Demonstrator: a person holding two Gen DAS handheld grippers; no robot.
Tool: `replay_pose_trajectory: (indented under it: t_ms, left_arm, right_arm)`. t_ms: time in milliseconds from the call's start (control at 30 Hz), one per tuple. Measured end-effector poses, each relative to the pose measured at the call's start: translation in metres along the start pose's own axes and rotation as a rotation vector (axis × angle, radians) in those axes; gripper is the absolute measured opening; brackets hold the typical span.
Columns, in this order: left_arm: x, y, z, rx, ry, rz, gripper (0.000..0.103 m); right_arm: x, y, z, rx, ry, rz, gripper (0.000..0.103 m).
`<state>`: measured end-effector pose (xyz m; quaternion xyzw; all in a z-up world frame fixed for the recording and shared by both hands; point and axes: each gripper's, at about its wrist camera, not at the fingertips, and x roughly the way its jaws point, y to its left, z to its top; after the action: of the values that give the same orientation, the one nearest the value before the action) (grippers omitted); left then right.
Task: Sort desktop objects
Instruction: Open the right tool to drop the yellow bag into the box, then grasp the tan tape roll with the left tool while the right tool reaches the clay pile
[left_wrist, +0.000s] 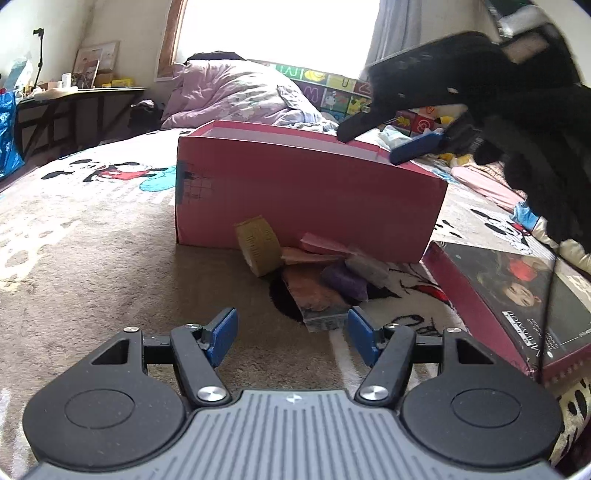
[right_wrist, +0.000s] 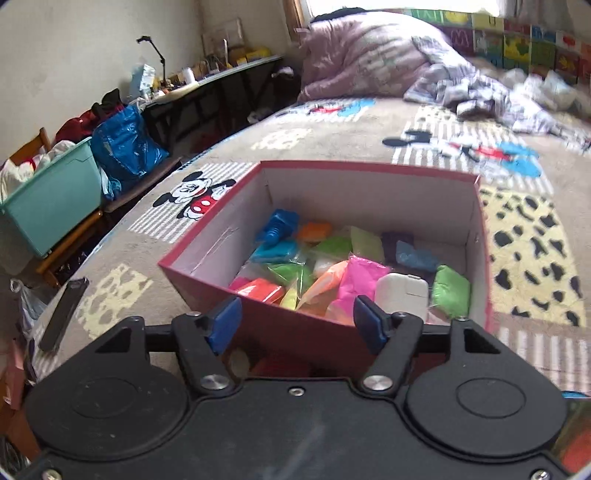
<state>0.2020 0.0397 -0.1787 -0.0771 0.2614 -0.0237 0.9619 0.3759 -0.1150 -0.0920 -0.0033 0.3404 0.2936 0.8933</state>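
While the left gripper (left_wrist: 291, 334) hovers low over the bed's cartoon-print blanket (left_wrist: 92, 236), its jaws stand spread apart with nothing between them, and the loose pile lies straight ahead of them, at the foot of the pink box (left_wrist: 306, 192). Going left to right across that pile: a roll of tan tape (left_wrist: 258, 245) stands on edge, touching or nearly touching the box wall; a flat printed packet (left_wrist: 314, 295) runs with its long axis toward the jaws, its near end almost between the blue pads (left_wrist: 223, 334); then a purple clay pouch (left_wrist: 343, 282) and a pale pouch (left_wrist: 369, 267) sit just beside each other, a little right of the jaws' centre line. Further right, a dark-red book (left_wrist: 517, 295) lies flat, well off that line.

Over the box's right end hangs the right gripper (right_wrist: 297, 319), also released and holding nothing. From its own camera it looks down into the open box (right_wrist: 207, 236), already holding bright clay bags (right_wrist: 354, 280), a blue toy bolt (right_wrist: 279, 227) and a white charger (right_wrist: 400, 295). At the far left edge a dark phone (right_wrist: 62, 314) lies on the bed.

By my reckoning the left gripper is the nearer one to the unsorted pile, and the packet's end-on lie means a short forward reach would meet it first.
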Motion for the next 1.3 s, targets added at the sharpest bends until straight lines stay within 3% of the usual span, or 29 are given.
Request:
replay_pose_trajectory:
  t_ms: [167,300,533,667,967,1100,1167,1233,1300]
  left_arm:
    - [0.003,0.007,0.001,-0.051,-0.003,-0.017,0.065]
    - [0.005,0.013,0.006,-0.081,-0.015,-0.05,0.073]
    - [0.008,0.033,0.021,-0.148,-0.104,0.023,0.073]
    - [0.018,0.05,0.032,-0.214,-0.145,0.013,0.073]
    - [0.057,0.049,0.047,-0.244,-0.105,-0.068,0.072]
    - [0.072,0.056,0.045,-0.299,-0.058,-0.061,0.057]
    - [0.076,0.059,0.045,-0.309,-0.04,-0.053,0.047]
    - [0.079,0.06,0.043,-0.302,-0.012,-0.039,0.045]
    - [0.078,0.063,0.042,-0.318,-0.005,-0.051,0.042]
  right_arm:
    - [-0.017,0.008,-0.029,-0.036,-0.018,-0.002,0.07]
    - [-0.015,0.006,-0.054,-0.062,0.01,-0.013,0.07]
    - [-0.001,-0.013,-0.079,-0.003,0.054,-0.015,0.07]
    - [0.007,-0.012,-0.086,-0.005,0.056,-0.014,0.07]
    - [0.018,0.013,-0.095,-0.239,0.039,-0.039,0.068]
    - [0.022,0.014,-0.094,-0.281,0.033,-0.042,0.057]
    - [0.022,0.011,-0.093,-0.284,0.029,-0.044,0.047]
    - [0.021,0.007,-0.091,-0.272,0.021,-0.056,0.036]
    - [0.017,0.0,-0.088,-0.232,0.003,-0.08,0.034]
